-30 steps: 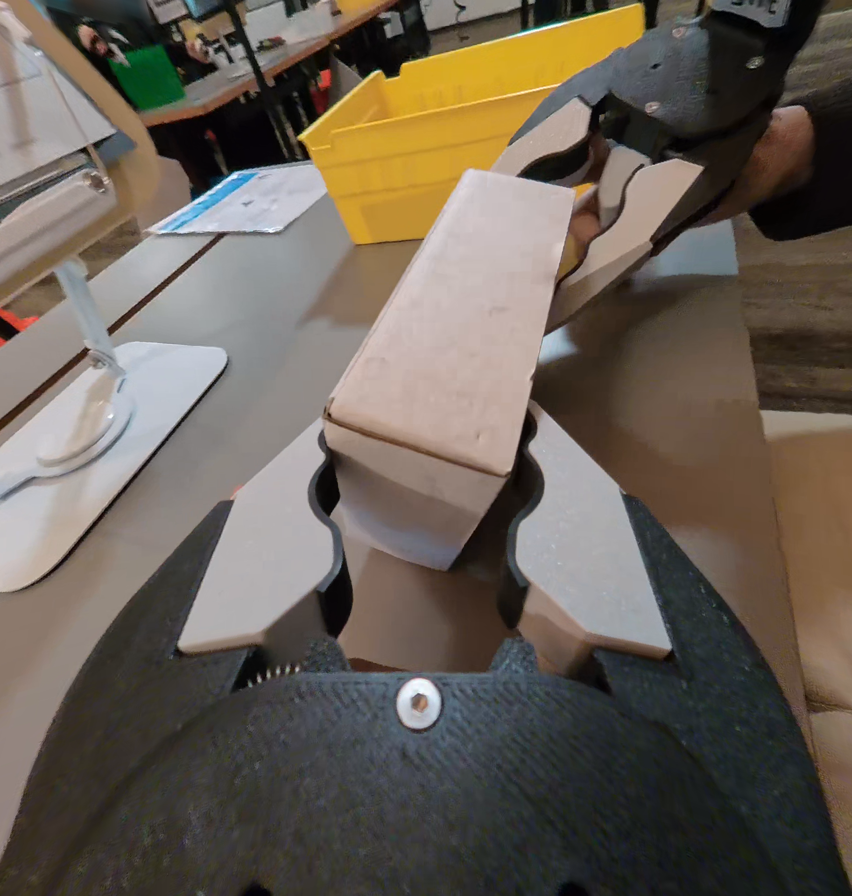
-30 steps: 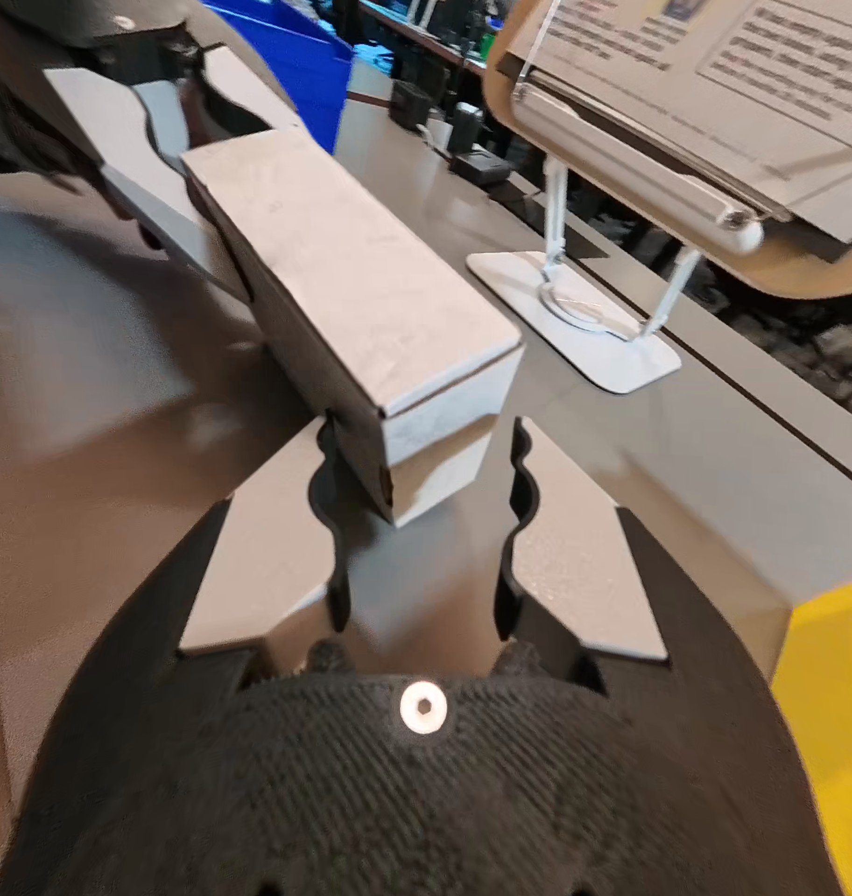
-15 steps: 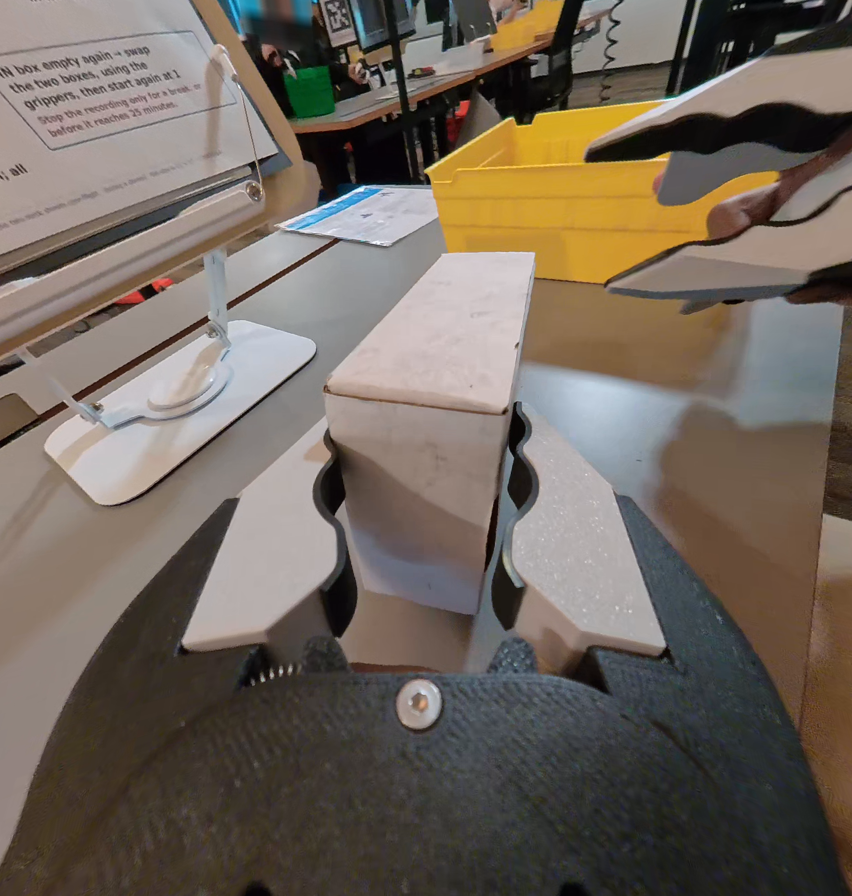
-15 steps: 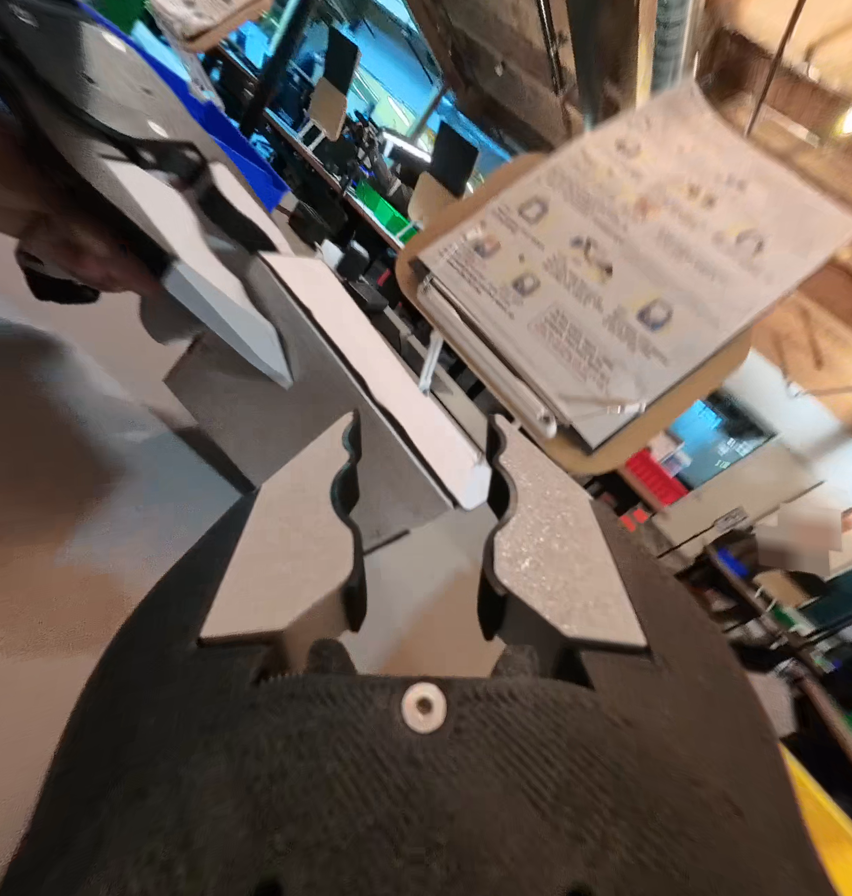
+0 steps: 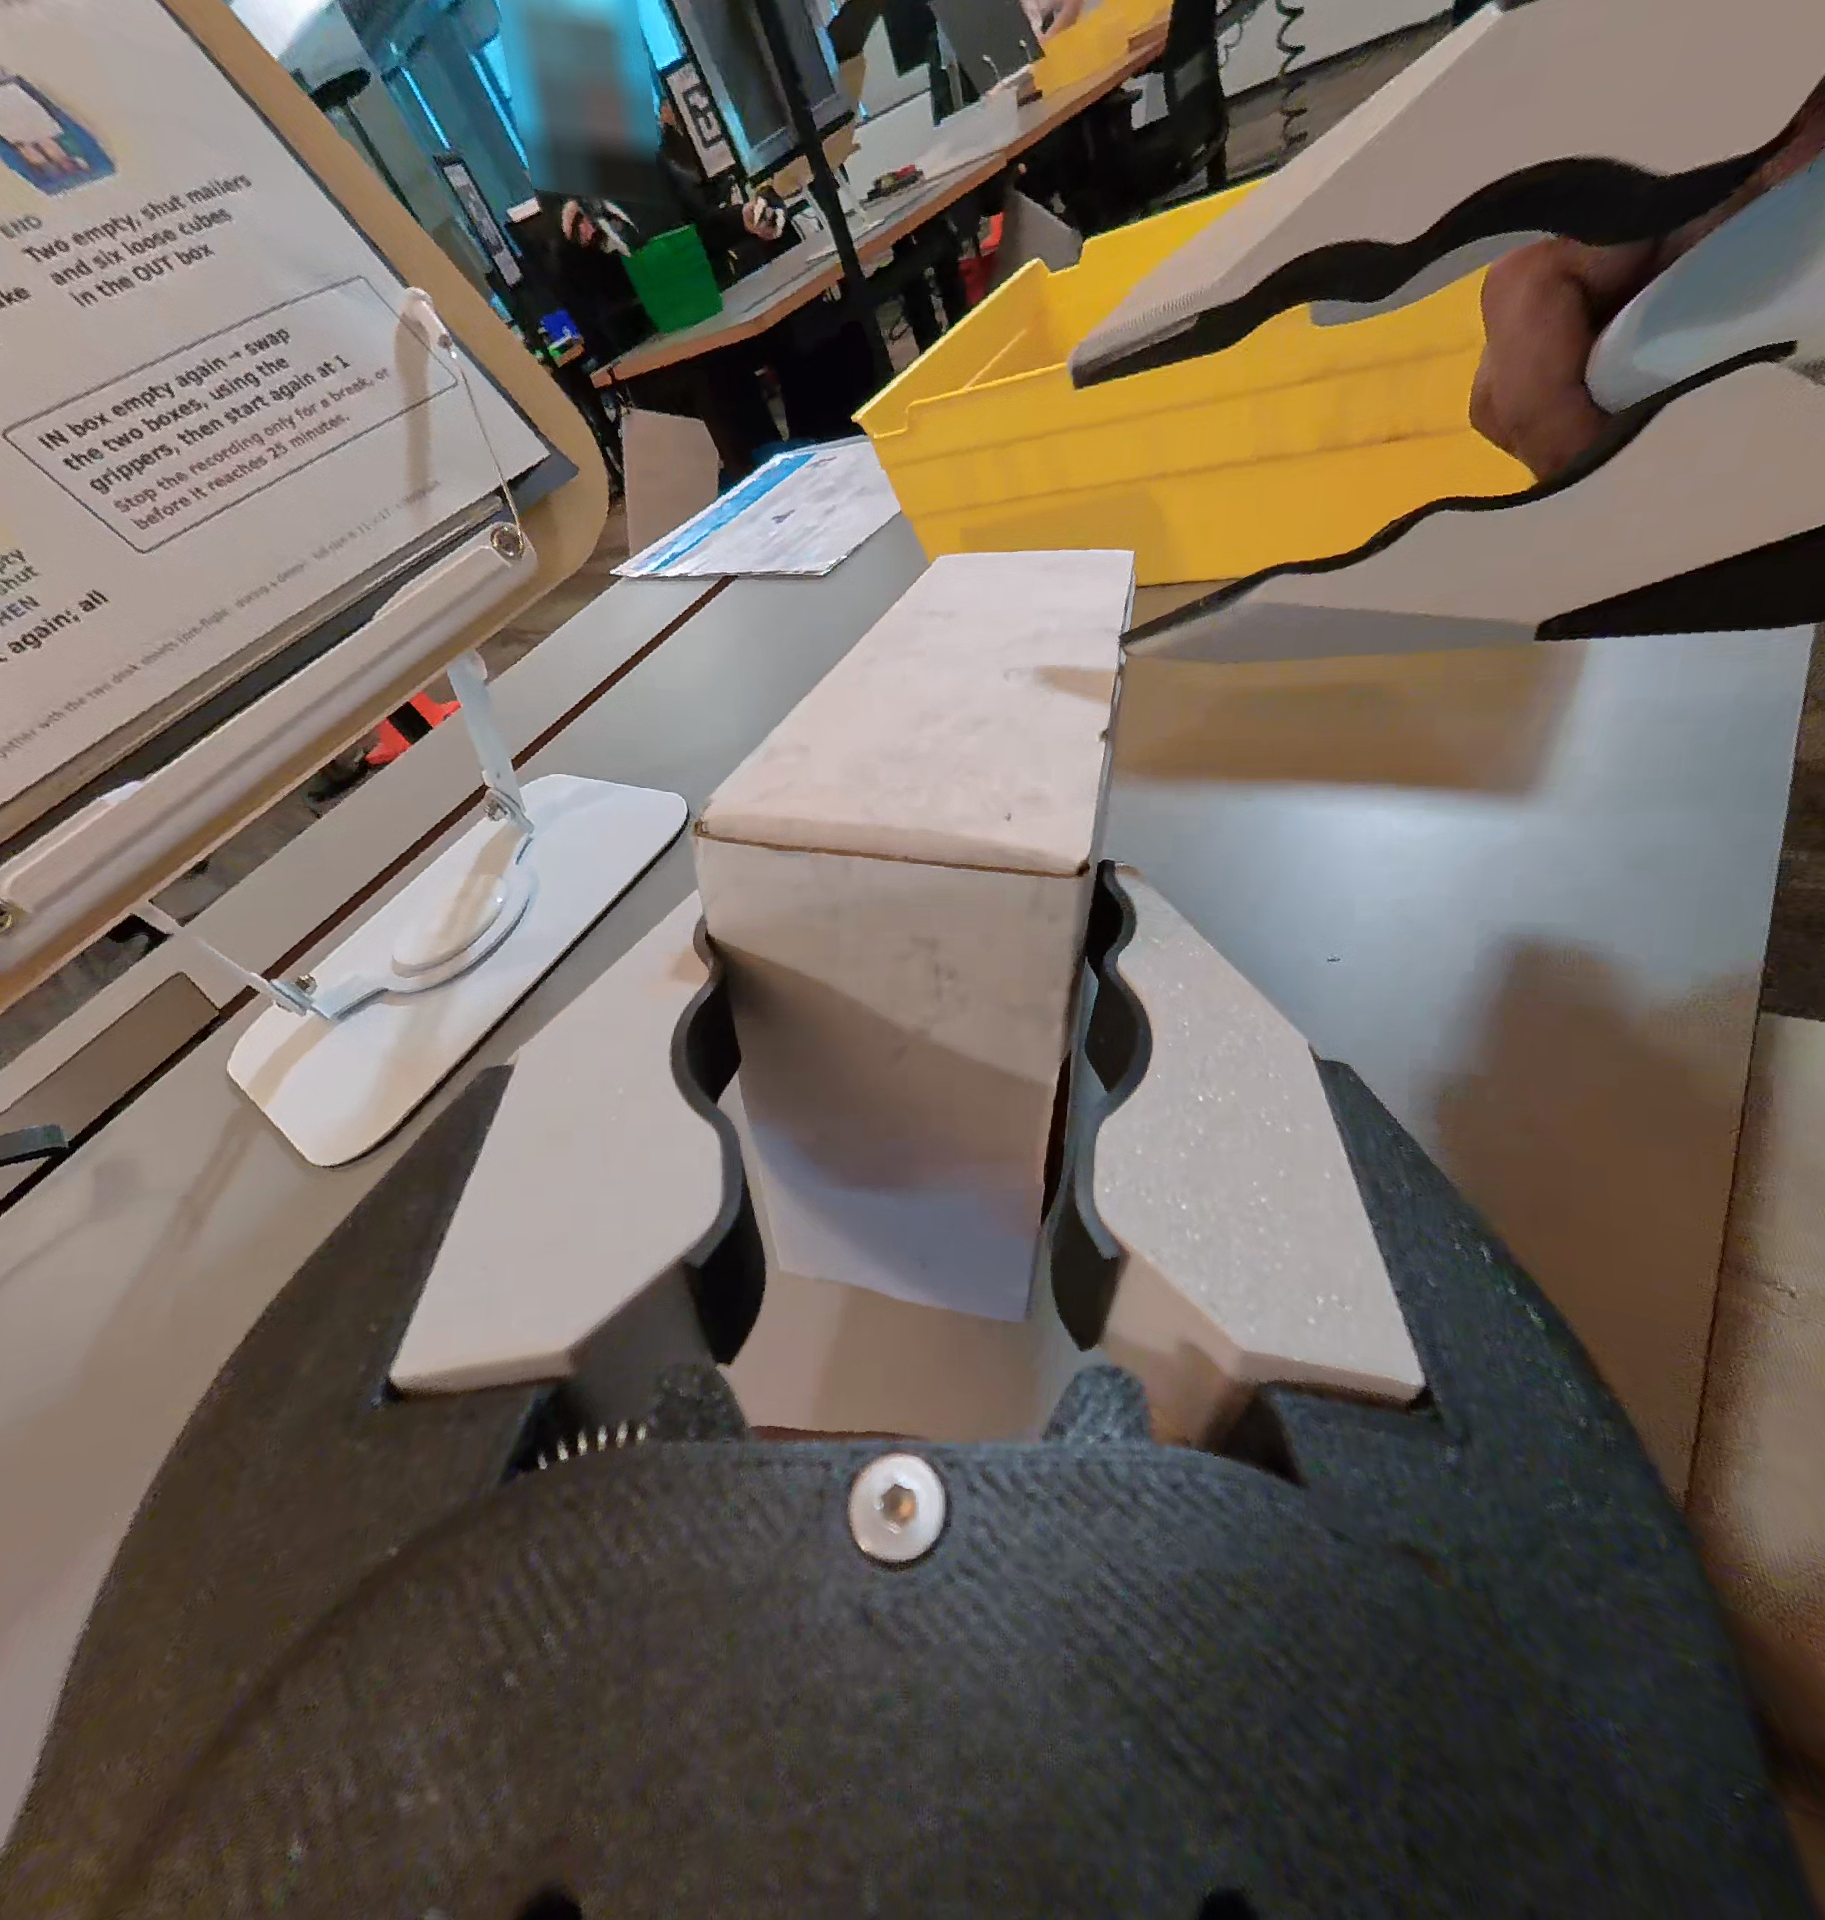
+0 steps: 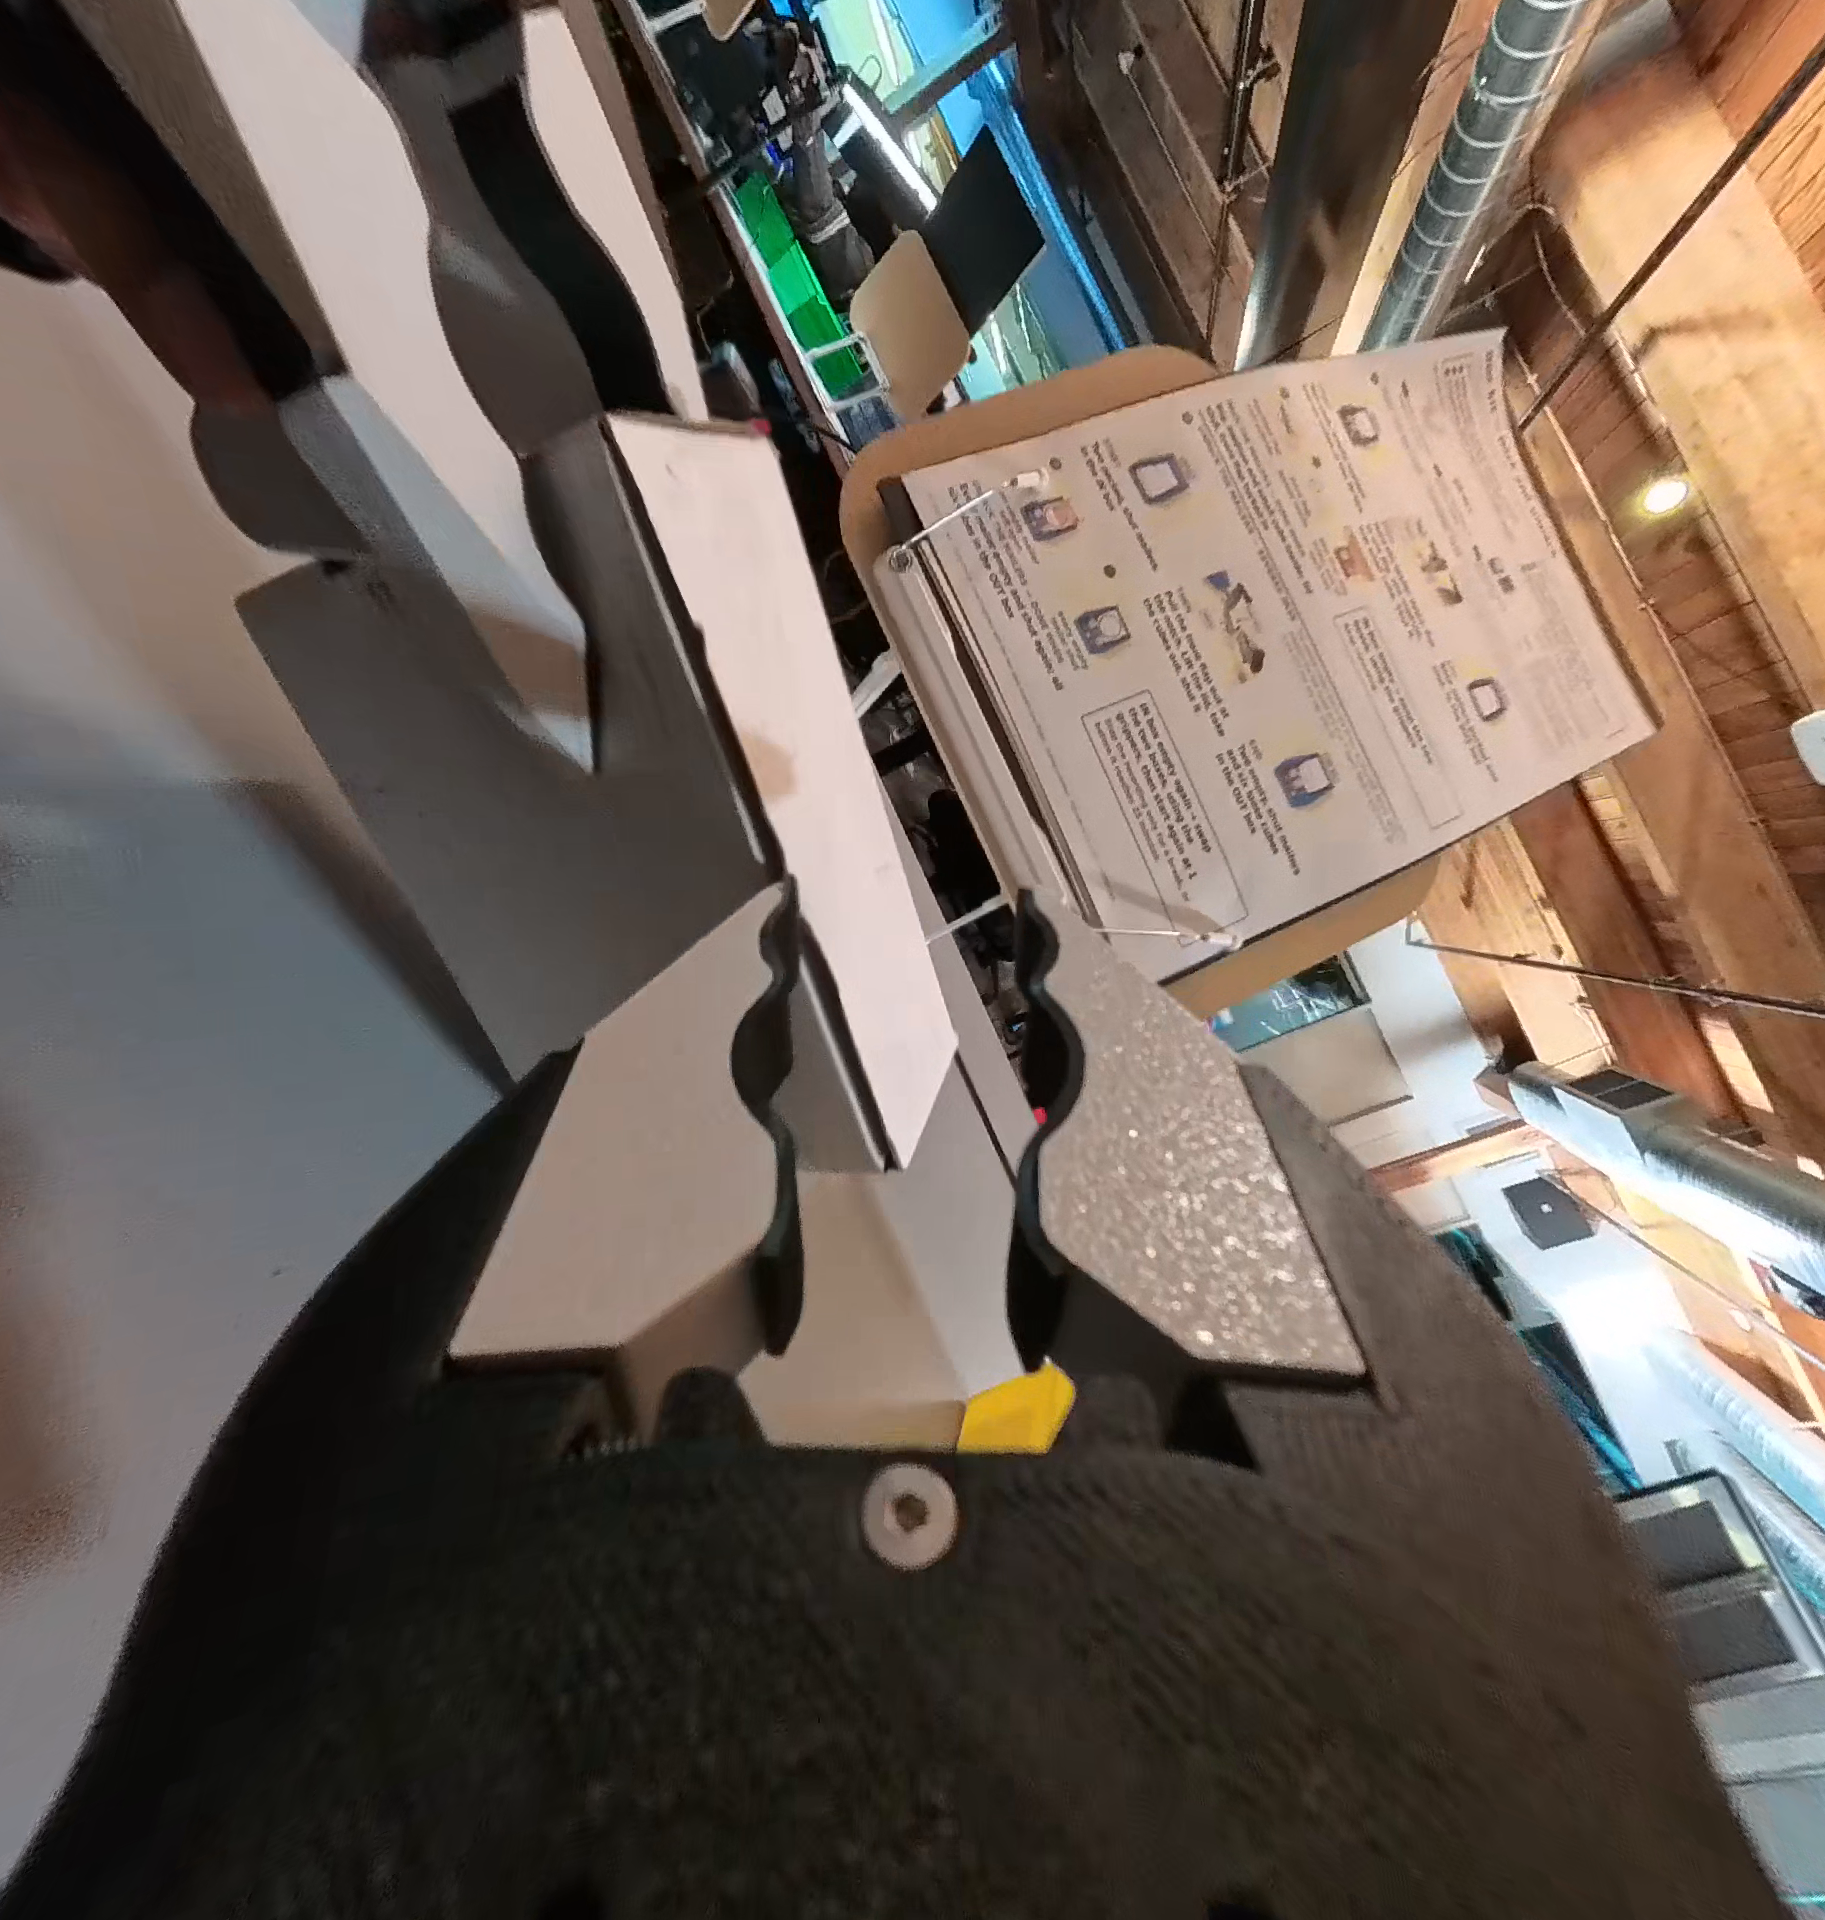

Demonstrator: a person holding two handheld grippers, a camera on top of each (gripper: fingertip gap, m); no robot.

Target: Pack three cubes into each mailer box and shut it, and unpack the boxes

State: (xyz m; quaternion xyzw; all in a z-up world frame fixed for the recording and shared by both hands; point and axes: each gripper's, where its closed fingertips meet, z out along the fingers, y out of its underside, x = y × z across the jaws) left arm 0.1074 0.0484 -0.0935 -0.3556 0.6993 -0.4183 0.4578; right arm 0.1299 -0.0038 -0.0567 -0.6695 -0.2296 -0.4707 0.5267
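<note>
The long mailer box [image 5: 949, 790] lies on the tabletop [image 5: 1407, 935], its near end squeezed in the left gripper [image 5: 903, 1049] jaws, while the right gripper [image 6: 903, 1049] turns its half-open, empty jaws sideways around the far end.

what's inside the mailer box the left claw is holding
Nothing inside shows: the mailer box is shut, its lid flat, clamped in the left claw. Whether cubes are in it cannot be seen.

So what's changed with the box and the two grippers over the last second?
The left gripper has set the tilted mailer box down flat on the table, staying clamped on its near end. The right gripper rolled sideways, open at the far end. The yellow bin stayed put.
</note>
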